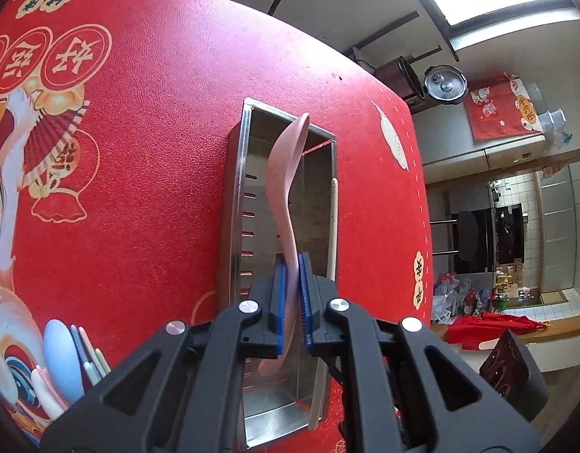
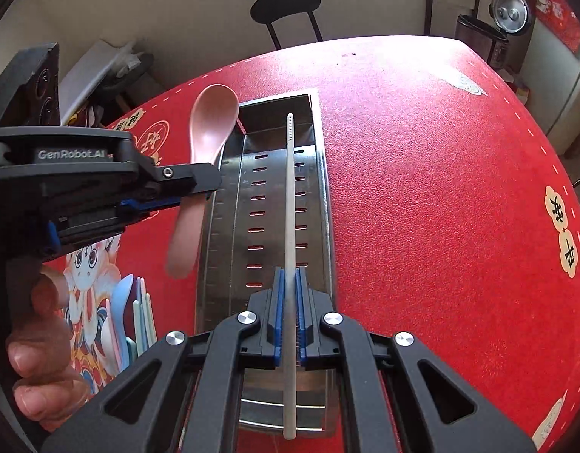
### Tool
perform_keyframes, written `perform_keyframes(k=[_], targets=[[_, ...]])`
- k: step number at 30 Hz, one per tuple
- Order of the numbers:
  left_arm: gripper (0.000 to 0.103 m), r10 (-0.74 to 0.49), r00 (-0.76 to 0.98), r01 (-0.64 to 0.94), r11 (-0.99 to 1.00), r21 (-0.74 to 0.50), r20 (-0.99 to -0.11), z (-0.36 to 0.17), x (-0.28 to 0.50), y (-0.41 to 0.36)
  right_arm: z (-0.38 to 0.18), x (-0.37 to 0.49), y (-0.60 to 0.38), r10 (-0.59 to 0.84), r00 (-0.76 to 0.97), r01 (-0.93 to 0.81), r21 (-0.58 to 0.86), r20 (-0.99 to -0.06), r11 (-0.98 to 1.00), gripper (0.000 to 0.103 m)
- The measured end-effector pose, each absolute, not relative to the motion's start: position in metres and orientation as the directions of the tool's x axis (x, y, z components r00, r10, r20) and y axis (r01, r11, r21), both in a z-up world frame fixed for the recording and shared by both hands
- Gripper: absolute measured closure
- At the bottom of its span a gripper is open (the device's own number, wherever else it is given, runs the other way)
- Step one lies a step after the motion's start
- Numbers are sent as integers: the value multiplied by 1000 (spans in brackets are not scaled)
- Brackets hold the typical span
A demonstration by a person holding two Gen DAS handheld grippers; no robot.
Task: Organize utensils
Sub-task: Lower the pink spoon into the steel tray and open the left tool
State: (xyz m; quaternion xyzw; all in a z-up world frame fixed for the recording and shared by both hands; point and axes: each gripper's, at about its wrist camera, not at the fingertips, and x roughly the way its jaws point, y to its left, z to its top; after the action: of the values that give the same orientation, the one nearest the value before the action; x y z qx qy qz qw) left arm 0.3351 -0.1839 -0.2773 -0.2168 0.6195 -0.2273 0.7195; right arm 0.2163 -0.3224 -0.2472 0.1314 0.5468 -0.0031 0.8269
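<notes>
My left gripper (image 1: 293, 264) is shut on a pink spoon (image 1: 286, 173), held above the steel utensil box (image 1: 237, 196); the spoon's bowl points to the box's far end. Seen from the right wrist, that left gripper (image 2: 210, 185) holds the pink spoon (image 2: 212, 124) over the steel box's (image 2: 222, 226) left rim. My right gripper (image 2: 289, 279) is shut on a white chopstick (image 2: 289, 188), which runs lengthwise above the box's right compartment. The same white chopstick (image 1: 333, 234) shows along the box's right wall in the left wrist view.
The box stands on a red printed table mat (image 1: 158, 151). Several pastel spoons and chopsticks (image 1: 67, 362) lie in a heap at the left, the same pastel utensils (image 2: 131, 321) showing beside a hand (image 2: 44, 358). A black chair (image 2: 286, 3) stands behind the table.
</notes>
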Motion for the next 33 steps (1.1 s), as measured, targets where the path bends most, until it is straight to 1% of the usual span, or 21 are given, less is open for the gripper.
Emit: perform_keyframes(k=[4, 15, 33], targets=[[92, -589, 116, 30, 807, -589, -800, -291, 347, -193, -253, 222, -323, 137, 385, 148, 208, -913, 967, 97], [92, -541, 111, 37, 841, -540, -834, -309, 361, -208, -261, 229, -319, 133, 364, 147, 198, -922, 969, 97], [92, -507, 116, 64, 862, -503, -854, -315, 364, -219, -262, 231, -321, 111, 357, 168, 181, -927, 969, 97]])
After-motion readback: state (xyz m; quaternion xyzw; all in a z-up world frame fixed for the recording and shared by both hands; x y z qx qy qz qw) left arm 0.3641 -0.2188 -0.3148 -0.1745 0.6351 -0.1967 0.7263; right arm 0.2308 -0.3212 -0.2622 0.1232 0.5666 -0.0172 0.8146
